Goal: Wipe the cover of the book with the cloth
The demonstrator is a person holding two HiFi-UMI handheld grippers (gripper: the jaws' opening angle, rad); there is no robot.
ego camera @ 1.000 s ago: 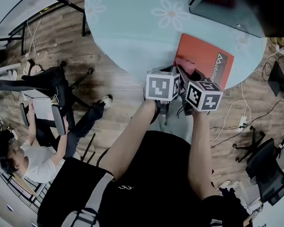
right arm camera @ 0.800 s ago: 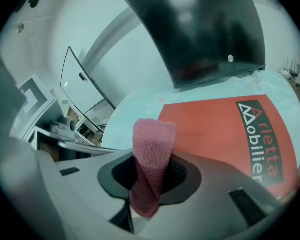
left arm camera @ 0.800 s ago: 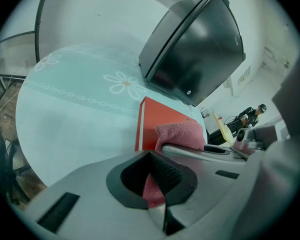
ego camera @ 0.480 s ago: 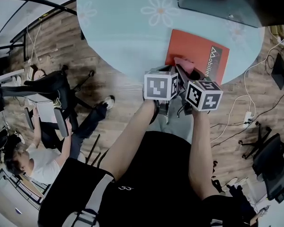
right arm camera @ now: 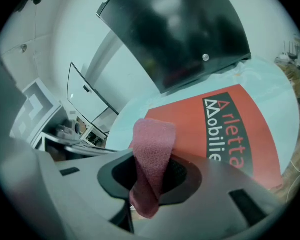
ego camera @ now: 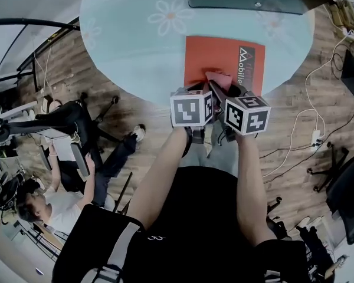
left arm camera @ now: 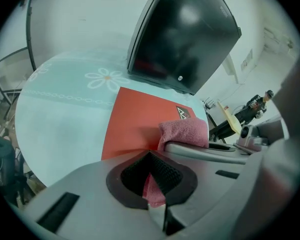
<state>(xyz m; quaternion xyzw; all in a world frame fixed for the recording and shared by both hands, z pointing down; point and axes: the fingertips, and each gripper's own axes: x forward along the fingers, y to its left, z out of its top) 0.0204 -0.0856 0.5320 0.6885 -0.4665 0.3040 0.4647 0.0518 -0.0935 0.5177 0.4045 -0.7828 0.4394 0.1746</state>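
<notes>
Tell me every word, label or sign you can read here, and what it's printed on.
"Arletta": on the dark band of the red book, clearest in the right gripper view.
"Mobilie": same band, next line; the rest is hidden behind the right gripper.
Triangle logo: at the start of those lines, no letters.
Cubes: black-and-white square patterns only, no words.
Nothing else readable.

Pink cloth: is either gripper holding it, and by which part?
Both. The right gripper pinches the cloth at a fold; the left gripper nips a small edge piece.
</notes>
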